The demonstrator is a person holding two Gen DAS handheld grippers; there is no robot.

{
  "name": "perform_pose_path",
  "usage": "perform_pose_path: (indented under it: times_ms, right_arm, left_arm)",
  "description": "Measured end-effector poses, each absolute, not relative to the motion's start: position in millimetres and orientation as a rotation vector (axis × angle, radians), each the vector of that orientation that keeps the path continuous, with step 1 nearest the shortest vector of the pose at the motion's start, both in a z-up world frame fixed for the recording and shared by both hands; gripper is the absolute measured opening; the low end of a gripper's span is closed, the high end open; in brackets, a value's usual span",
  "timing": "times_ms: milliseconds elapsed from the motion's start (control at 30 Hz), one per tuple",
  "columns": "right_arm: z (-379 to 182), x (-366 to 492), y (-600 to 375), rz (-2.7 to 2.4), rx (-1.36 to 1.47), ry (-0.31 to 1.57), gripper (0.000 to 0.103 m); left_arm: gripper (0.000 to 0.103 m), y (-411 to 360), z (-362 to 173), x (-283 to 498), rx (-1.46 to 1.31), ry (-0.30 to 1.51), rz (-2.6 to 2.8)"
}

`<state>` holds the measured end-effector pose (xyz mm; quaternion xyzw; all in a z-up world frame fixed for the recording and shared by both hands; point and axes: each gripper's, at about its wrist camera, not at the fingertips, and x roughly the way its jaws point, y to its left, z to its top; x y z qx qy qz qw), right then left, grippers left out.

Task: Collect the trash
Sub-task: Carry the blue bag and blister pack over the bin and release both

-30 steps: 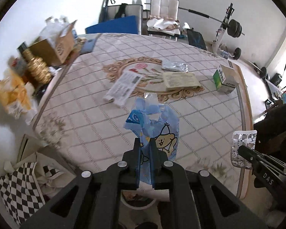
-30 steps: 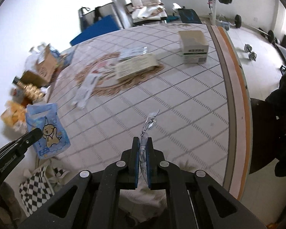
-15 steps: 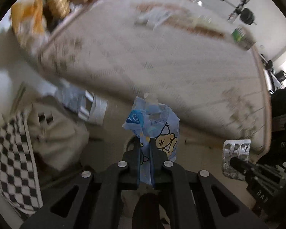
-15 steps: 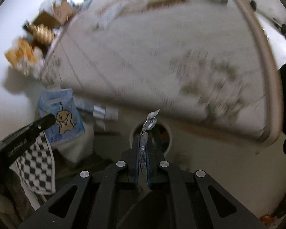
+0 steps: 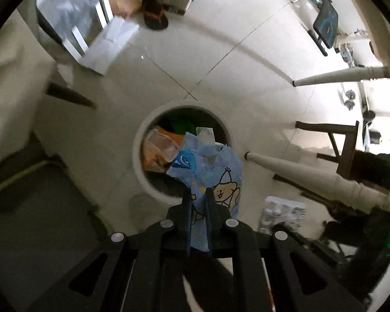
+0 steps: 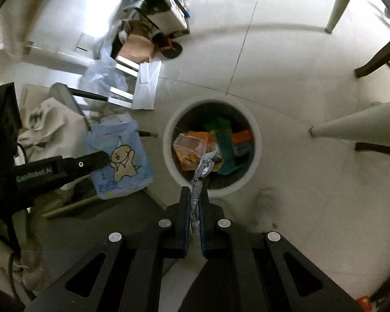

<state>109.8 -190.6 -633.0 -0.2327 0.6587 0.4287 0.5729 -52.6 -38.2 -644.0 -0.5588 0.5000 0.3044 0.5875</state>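
Note:
My left gripper (image 5: 197,195) is shut on a blue plastic wrapper with a cartoon dog (image 5: 215,171), held above the near rim of a round white trash bin (image 5: 139,156) on the floor. My right gripper (image 6: 195,195) is shut on a silver blister pack (image 6: 204,166), edge-on, over the bin's near rim (image 6: 169,156). The bin holds orange and green wrappers. In the right wrist view the left gripper (image 6: 101,160) and its blue wrapper (image 6: 122,161) hang left of the bin. The blister pack (image 5: 283,213) shows at lower right in the left wrist view.
White table legs (image 5: 299,171) stand right of the bin, with a dark wooden chair (image 5: 345,143) behind. A cloth bag (image 6: 52,124), clear plastic (image 6: 104,75), a white flat box (image 6: 145,85) and cardboard (image 6: 137,44) lie left and beyond the bin on the tiled floor.
Both grippers swung down from above the tabletop to point at the floor bin, each still holding its piece of trash. The bin now fills the middle of both views.

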Motion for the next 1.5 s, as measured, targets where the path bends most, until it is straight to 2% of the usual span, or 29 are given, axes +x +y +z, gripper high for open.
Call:
perform_pose_path:
  times_ms: [100,133,200,233,267,367,400,467,533,600,633,733,867,967,1100,1167,1200,1400,1433,1467,1500]
  right_arm:
    - [-684,113,-181,1.015,-0.565,1.560,0.006]
    - [-696,114,-179,1.017,-0.572,1.564,0.006]
    - [-724,116,-171,1.018,-0.586,1.573,0.006]
    - [-734,118,-168,1.019,-0.585,1.577,0.006]
    - [-742,118,-164,1.027,-0.586,1.583,0.006]
    - [-756,118,-159,1.045,-0.593,1.590,0.008]
    - [-760,118,-159,1.054,-0.594,1.598,0.013]
    - [-761,117,-160,1.090,-0.575,1.604,0.040]
    - [-757,114,-161,1.125,-0.559,1.601,0.075]
    - [-750,108,-163,1.142,-0.586,1.572,0.089]
    - [-746,106,-164,1.142,-0.593,1.563,0.091]
    - [-731,101,-170,1.136,-0.606,1.550,0.095]
    - [-711,95,-169,1.249,-0.531,1.591,0.095]
    - [-721,85,-164,1.198,-0.679,1.548,0.095]
    - [-743,86,-156,1.167,-0.687,1.572,0.092]
    - [-757,86,-153,1.127,-0.743,1.542,0.054]
    - [-765,87,-151,1.102,-0.759,1.557,0.004]
    - [-798,98,-141,1.074,-0.718,1.666,0.007]
    - [-803,98,-140,1.070,-0.718,1.698,0.014]
    - [-805,99,-138,1.060,-0.726,1.711,0.027]
    - [-806,97,-139,1.065,-0.727,1.710,0.066]
  left_arm:
    - [0.010,-30,-688,-50,-1.327,1.172,0.696]
    - [0.013,-29,-698,-49,-1.327,1.180,0.697]
    - [0.037,-28,-715,-48,-1.316,1.191,0.698]
    - [0.069,-27,-721,-49,-1.309,1.188,0.705]
    - [0.091,-27,-720,-48,-1.307,1.184,0.711]
    - [0.093,-27,-723,-57,-1.289,1.194,0.741]
    - [0.093,-28,-723,-60,-1.275,1.209,0.761]
    - [0.093,-30,-718,-67,-1.247,1.212,0.800]
    - [0.093,-35,-710,-73,-1.192,1.217,0.849]
    - [0.093,-39,-701,-77,-1.131,1.237,0.886]
    - [0.093,-41,-697,-78,-1.110,1.247,0.899]
    - [0.093,-50,-680,-84,-1.092,1.241,0.914]
    - [0.093,-54,-667,-87,-1.090,1.234,0.927]
    - [0.093,-57,-674,-93,-1.086,1.260,0.947]
    - [0.093,-55,-694,-97,-1.077,1.316,0.982]
    - [0.093,-54,-707,-99,-1.058,1.346,1.008]
    - [0.093,-53,-715,-100,-1.050,1.366,1.019]
    - [0.093,-49,-744,-106,-1.054,1.401,1.042]
    - [0.093,-49,-747,-107,-1.058,1.403,1.042]
    - [0.093,-49,-749,-108,-1.064,1.405,1.043]
    - [0.093,-49,-750,-108,-1.070,1.405,1.044]
